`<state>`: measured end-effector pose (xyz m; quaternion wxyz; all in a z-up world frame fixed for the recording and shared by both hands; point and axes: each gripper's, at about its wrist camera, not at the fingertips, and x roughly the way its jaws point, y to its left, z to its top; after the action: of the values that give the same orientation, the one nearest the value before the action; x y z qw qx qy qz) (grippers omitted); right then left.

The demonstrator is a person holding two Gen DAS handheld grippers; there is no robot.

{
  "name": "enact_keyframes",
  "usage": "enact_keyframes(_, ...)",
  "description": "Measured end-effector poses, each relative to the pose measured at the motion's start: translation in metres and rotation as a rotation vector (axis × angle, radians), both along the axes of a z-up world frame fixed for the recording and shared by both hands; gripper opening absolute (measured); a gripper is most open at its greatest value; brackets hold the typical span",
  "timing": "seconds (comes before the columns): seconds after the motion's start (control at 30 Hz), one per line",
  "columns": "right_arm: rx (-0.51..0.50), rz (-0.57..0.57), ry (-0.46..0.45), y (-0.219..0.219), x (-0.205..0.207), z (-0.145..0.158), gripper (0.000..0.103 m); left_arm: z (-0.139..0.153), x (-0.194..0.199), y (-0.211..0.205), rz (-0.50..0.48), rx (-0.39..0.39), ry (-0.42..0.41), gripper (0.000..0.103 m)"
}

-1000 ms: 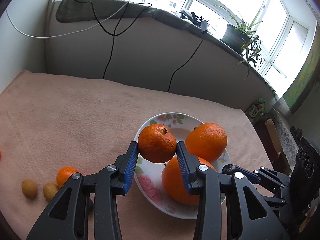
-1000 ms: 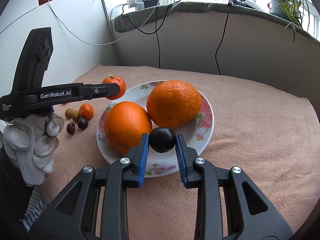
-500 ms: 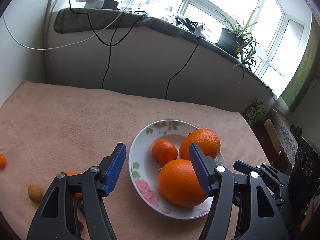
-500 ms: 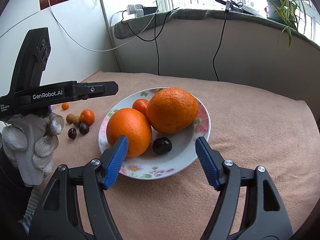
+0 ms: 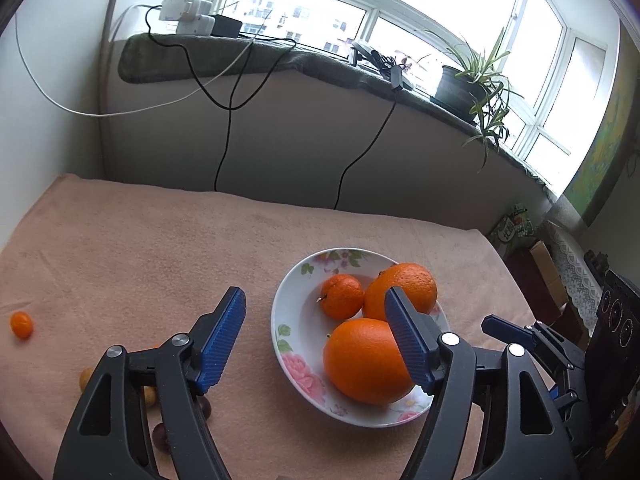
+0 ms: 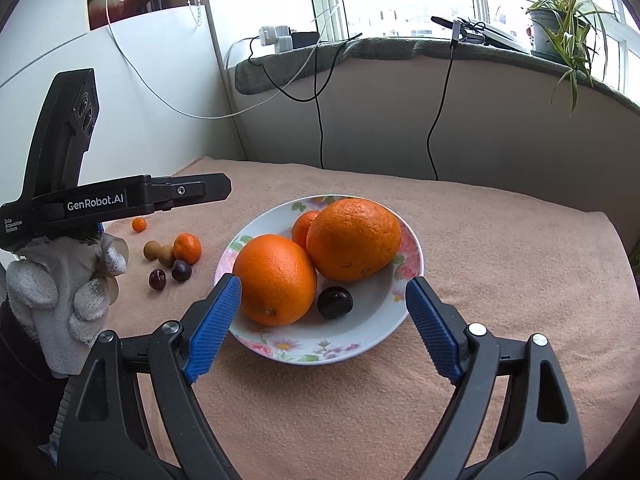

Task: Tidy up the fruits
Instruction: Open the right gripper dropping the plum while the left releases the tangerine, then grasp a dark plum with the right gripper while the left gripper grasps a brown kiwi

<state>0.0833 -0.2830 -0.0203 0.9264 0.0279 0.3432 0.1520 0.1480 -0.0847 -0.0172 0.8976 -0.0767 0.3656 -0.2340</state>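
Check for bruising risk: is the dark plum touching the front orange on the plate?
Apart. The right wrist view shows bare white plate between the dark plum and the front orange.

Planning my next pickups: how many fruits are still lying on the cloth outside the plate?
6, all left of the plate: kumquat, mandarin, two tan fruits, two dark cherries. Others may be hidden.

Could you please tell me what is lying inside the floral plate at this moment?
The floral plate holds two large oranges, a small mandarin partly hidden behind them, and one dark plum. Anything beneath the oranges is covered.
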Motion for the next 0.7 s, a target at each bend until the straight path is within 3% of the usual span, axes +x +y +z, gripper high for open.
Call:
enact_keyframes(0.33,-0.002,0.070,-0.025,0.029,-0.007,0.012,0.087,0.001,-0.013,0.051,0.104,0.079,-0.020,0.072)
enact_keyframes(0.7,-0.011,0.194,-0.025,0.077,-0.005,0.010,0.087,-0.034,-0.045,0.121,0.232,0.141,0.044,0.072)
